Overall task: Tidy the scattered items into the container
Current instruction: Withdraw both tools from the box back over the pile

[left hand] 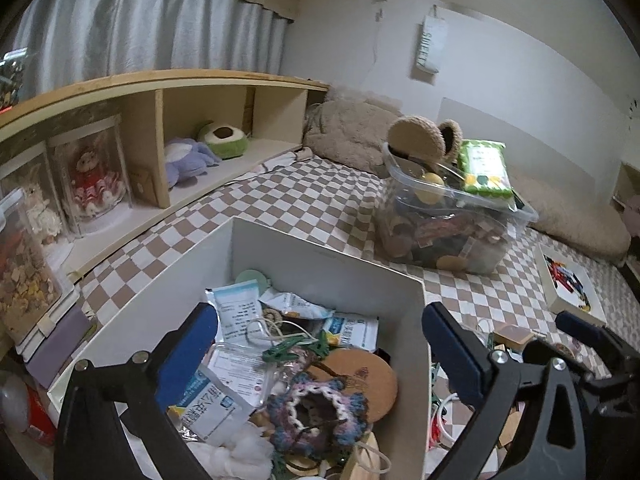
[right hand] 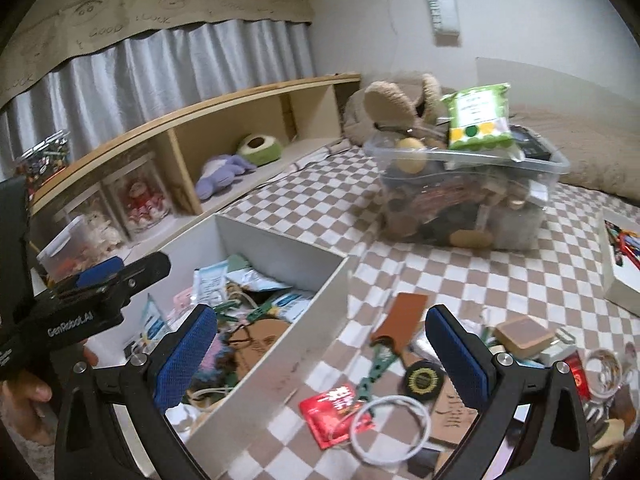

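Checkered bedspread [right hand: 460,276], white box [right hand: 276,344] part-filled — left gripper [left hand: 320,364] above, right gripper [right hand: 320,356] astride its wall — jaws wide, empty, seemingly for clutter [right hand: 400,380] beside.

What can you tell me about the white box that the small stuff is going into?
The white box is an open-topped, straight-walled rectangular bin, seemingly thin board or plastic, with faint scuffs on its outer wall. It sits upright on the checkered cover beside the low shelf. It already holds paper sachets, a green clip, a cork coaster and a crocheted piece. More clutter lies loose outside it.
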Demonstrator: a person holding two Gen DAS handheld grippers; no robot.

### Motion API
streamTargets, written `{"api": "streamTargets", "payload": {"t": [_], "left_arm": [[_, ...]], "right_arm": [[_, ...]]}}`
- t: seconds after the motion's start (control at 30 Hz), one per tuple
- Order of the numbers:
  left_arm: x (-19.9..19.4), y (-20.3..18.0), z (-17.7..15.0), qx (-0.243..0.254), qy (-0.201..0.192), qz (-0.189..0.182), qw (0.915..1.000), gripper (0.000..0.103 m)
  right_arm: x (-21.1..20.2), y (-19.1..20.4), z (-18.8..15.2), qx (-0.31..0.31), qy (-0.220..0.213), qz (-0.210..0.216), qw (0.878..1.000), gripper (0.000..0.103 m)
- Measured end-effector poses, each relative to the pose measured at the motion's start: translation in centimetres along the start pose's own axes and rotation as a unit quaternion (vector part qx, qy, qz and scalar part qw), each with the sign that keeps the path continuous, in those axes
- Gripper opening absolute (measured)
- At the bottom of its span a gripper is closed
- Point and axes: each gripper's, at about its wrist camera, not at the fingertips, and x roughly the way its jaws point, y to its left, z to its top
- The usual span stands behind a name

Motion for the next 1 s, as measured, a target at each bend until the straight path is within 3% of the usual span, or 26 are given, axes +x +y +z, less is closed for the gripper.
{"api": "streamTargets", "payload": {"t": [0.27, 0.6, 1.0], "left_arm": [[0.1, -2.9, -0.5, 0.028, 0.008, -0.018, 0.9994, 0.103], [-0.2, -6.2, -1.0, 0.064, 0.008, -0.044, 0.9969, 0.103], [-0.5, -11.3, -2.5, 0.103, 0.014, -0.096, 0.9899, 0.103]], "right_arm": [[-2.4, -2.4, 0.2, 0.013, -0.026, -0.034, 0.999, 0.103], [-5.7, -5.4, -0.7, 0.006, -0.029, -0.084, 0.996, 0.103], [-9.3, -10.3, -2.1, 0.028, -0.038, -0.135, 0.990, 0.103]]}}
